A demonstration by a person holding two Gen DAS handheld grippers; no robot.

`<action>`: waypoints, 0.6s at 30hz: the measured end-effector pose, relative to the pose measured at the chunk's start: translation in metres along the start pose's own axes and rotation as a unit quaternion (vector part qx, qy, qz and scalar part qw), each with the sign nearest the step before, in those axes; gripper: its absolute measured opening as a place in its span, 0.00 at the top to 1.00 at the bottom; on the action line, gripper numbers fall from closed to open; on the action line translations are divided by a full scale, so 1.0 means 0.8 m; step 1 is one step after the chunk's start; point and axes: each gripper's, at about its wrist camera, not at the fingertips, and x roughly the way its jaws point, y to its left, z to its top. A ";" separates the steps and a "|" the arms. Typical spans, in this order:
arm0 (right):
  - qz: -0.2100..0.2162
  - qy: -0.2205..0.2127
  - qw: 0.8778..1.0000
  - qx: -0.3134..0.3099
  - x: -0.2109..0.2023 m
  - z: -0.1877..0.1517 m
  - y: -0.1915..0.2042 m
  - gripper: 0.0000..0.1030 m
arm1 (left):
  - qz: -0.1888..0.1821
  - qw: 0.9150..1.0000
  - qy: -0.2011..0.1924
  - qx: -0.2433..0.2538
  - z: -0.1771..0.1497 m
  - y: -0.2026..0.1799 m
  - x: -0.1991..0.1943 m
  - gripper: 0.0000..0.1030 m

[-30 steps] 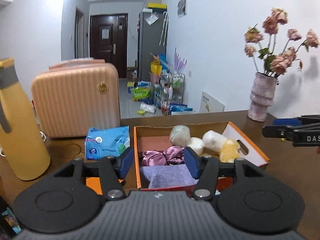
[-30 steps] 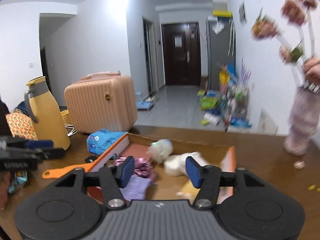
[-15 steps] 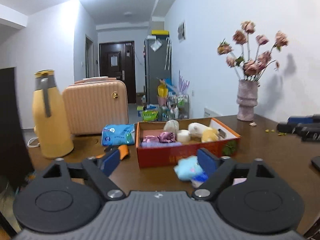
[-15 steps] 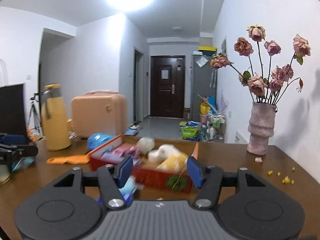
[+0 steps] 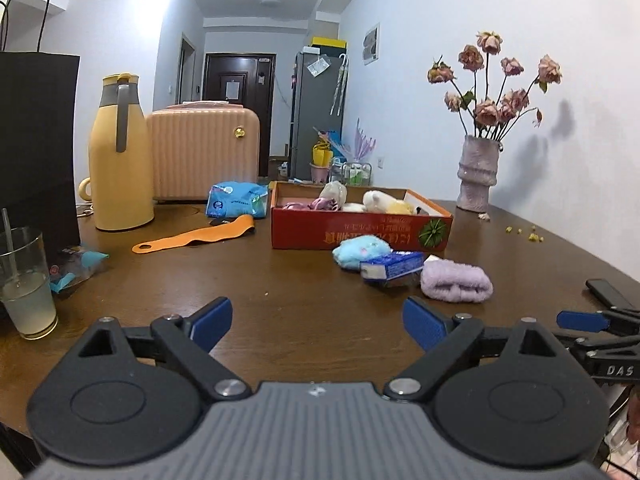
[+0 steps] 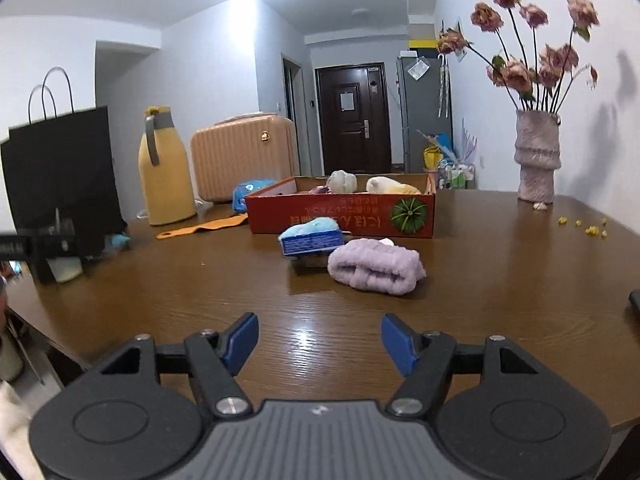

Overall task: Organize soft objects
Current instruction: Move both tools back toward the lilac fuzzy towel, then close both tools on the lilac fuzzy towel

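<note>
On the surface point(image 5: 304, 320), the box point(image 5: 360, 232) is set centrally; a towel roll point(image 5: 456, 286), a packet point(image 5: 394, 266) and a plush point(image 5: 360, 252) lie before it. The vase point(image 5: 478, 178) stands to its right, the flask point(image 5: 118, 160) to its left.

Both claws withdrawn from above the red cardboard box point(image 5: 360, 232) to the near edge of the brown wooden counter point(image 5: 280, 308); left claw point(image 5: 318, 320) jaws opening, now wide; right claw point(image 6: 319, 338) jaws opening; nothing between either pair
</note>
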 end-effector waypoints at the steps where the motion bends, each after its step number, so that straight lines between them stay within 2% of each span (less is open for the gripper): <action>1: 0.000 -0.002 1.000 0.001 0.000 0.001 0.000 0.35 | -0.002 1.000 0.001 0.000 0.000 0.000 0.001 0.09; 6: -0.007 0.000 1.000 0.026 0.013 0.003 -0.011 0.35 | -0.017 1.000 0.021 0.001 0.000 -0.013 0.022 0.09; 10: -0.037 0.012 0.997 0.060 0.034 0.004 -0.034 0.39 | -0.057 0.997 0.049 -0.002 0.003 -0.037 0.069 0.10; 15: -0.052 0.024 0.993 0.108 0.069 0.020 -0.075 0.41 | -0.122 0.988 0.090 -0.015 0.013 -0.073 0.156 0.24; 17: -0.053 0.029 0.991 0.121 0.089 0.027 -0.090 0.43 | -0.139 0.983 0.118 -0.019 0.020 -0.088 0.199 0.38; 18: -0.053 0.032 0.990 0.129 0.099 0.031 -0.097 0.43 | -0.148 0.981 0.126 -0.022 0.023 -0.093 0.216 0.39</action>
